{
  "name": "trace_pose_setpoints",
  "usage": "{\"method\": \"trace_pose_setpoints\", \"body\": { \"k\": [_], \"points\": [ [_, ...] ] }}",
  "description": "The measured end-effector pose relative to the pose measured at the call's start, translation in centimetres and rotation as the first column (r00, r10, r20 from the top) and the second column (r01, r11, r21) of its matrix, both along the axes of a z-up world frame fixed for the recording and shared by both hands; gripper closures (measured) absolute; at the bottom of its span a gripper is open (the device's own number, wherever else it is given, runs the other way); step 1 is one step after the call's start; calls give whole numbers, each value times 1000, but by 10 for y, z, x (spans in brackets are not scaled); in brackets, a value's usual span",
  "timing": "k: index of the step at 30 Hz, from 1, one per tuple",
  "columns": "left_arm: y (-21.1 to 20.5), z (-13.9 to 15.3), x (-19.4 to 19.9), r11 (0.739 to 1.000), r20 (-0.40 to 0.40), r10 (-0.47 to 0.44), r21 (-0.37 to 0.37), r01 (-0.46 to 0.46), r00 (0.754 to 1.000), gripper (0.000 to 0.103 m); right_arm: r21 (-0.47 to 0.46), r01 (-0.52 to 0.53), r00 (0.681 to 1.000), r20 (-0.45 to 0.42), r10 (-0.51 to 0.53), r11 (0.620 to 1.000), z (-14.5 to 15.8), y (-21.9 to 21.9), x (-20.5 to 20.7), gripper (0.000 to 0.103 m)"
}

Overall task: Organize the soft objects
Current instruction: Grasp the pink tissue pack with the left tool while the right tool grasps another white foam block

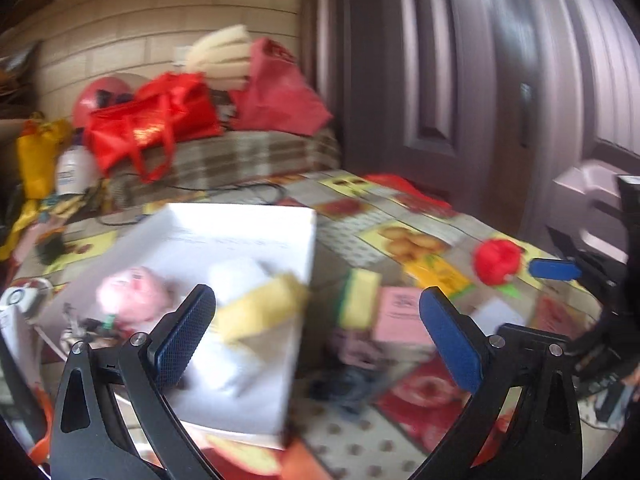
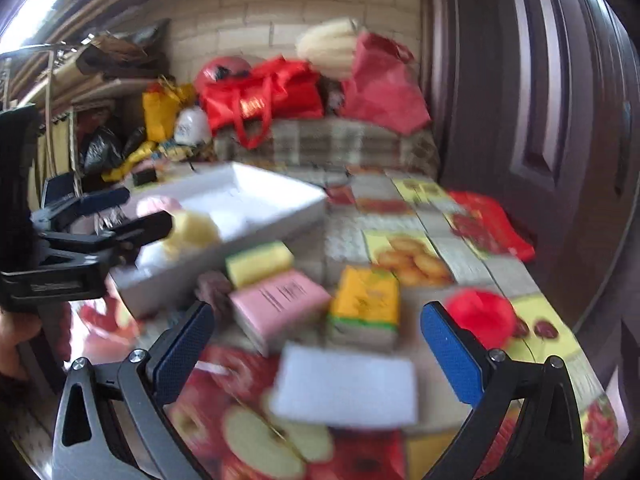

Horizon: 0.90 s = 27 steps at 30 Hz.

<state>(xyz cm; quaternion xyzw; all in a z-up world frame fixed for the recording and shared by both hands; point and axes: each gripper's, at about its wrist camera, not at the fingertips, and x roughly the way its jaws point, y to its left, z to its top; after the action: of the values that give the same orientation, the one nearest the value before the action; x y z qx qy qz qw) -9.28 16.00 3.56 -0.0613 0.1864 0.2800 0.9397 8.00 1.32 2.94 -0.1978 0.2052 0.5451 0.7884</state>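
Both grippers stand spread and empty: left gripper (image 1: pixel 316 316) over the white tray (image 1: pixel 256 216), right gripper (image 2: pixel 316 344) above a white sponge (image 2: pixel 344 384). Inside the tray a yellow sponge (image 1: pixel 260 308), blurred, seems to lie diagonally.

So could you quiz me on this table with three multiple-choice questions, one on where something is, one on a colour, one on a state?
1. Where is the pink plush toy?
A in the white tray
B on the sofa
C on the floor

2. What colour is the round fluffy toy by the right gripper?
A blue
B red
C green

3. How is the left gripper?
A shut on a sponge
B open, holding nothing
C out of sight

Answers: 1 A, it lies within the tray's walls. 2 B, plainly red. 3 B, its fingers stand wide apart.
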Motion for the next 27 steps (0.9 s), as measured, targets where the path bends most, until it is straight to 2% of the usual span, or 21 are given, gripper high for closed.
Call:
{"method": "trace_pose_setpoints", "body": {
  "k": [3, 6, 12, 13, 14, 17, 20, 23, 25, 27],
  "points": [
    [-13, -2, 15, 998, -32, -50, -25, 49, 998, 0, -63, 34, 994, -105, -40, 997, -7, 0, 25, 0],
    [-24, -3, 22, 998, -59, -70, 1, 70, 996, 0, -129, 7, 987, -161, -28, 992, -16, 12, 28, 0],
    [-24, -10, 39, 994, -137, -112, -28, 109, 984, 0, -278, -64, 991, -133, 27, 958, -37, 42, 11, 0],
    [-24, -11, 41, 992, -149, -123, -31, 120, 981, 0, -282, -68, 990, -140, 29, 957, -38, 43, 12, 3],
    [-26, -12, 43, 991, -161, -137, -33, 133, 978, 2, -261, -63, 989, -148, 24, 963, -35, 40, 14, 13],
    [-30, -16, 51, 985, -198, -173, -42, 168, 965, 15, -236, -37, 988, -153, 1, 971, -33, 23, 27, 13],
    [-30, -22, 67, 970, -222, -235, -111, 215, 946, 17, -193, 39, 980, -186, -76, 980, -29, -1, 54, 13],
    [-31, -27, 88, 958, -247, -273, -164, 237, 930, 17, -162, 96, 947, -288, -140, 982, -30, -12, 81, 13],
    [-31, -28, 99, 961, -256, -257, -171, 218, 932, 17, -143, 99, 931, -336, -143, 985, -31, -16, 88, 13],
    [-26, -29, 109, 965, -261, -231, -185, 187, 937, 17, -143, 99, 934, -327, -141, 985, -29, -16, 83, 12]
  ]
}}
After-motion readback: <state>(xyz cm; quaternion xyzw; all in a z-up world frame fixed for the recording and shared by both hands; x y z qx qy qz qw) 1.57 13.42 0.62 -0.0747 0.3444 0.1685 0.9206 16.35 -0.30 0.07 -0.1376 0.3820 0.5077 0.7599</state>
